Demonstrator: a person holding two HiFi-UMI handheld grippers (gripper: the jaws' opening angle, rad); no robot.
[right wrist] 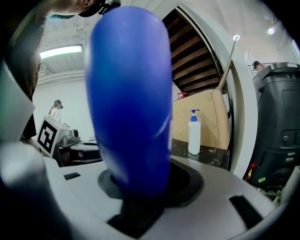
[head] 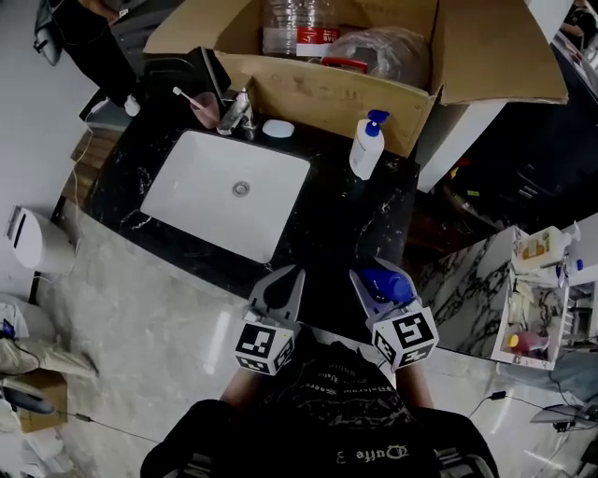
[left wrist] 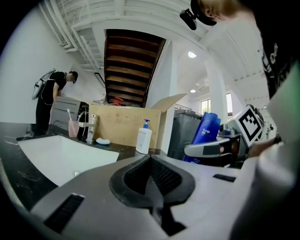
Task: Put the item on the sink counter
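Standing up between the jaws of the right gripper (head: 380, 280) is a blue bottle (head: 391, 288), clamped near its lower end with both pads pressed against its sides. The jaws are about half apart, held there by the bottle's width. In the right gripper view the bottle fills the middle of the picture, rising from the dark pads. In the left gripper view it leans slightly, with white print on its side. From the head view it hangs at the near edge of the black counter (head: 336, 224), to the right of the sink, and does not rest on anything.

Beside it, the left gripper (head: 288, 276) is level with the right one, near the front of the counter. Its jaws are pressed together with nothing between them.

Set into the counter is a white sink (head: 229, 191). Behind the sink stand a tap (head: 238, 112), a pink cup (head: 206, 107) with a toothbrush in it, and a pale bar of soap (head: 277, 129). A white pump bottle (head: 366, 149) with a blue top stands on the counter, further right and well apart from the blue bottle. An open cardboard box (head: 327, 93) sits along the back of the counter, with a clear plastic bottle (head: 299, 28) inside. A person in black (head: 93, 37) stands past the far left end.
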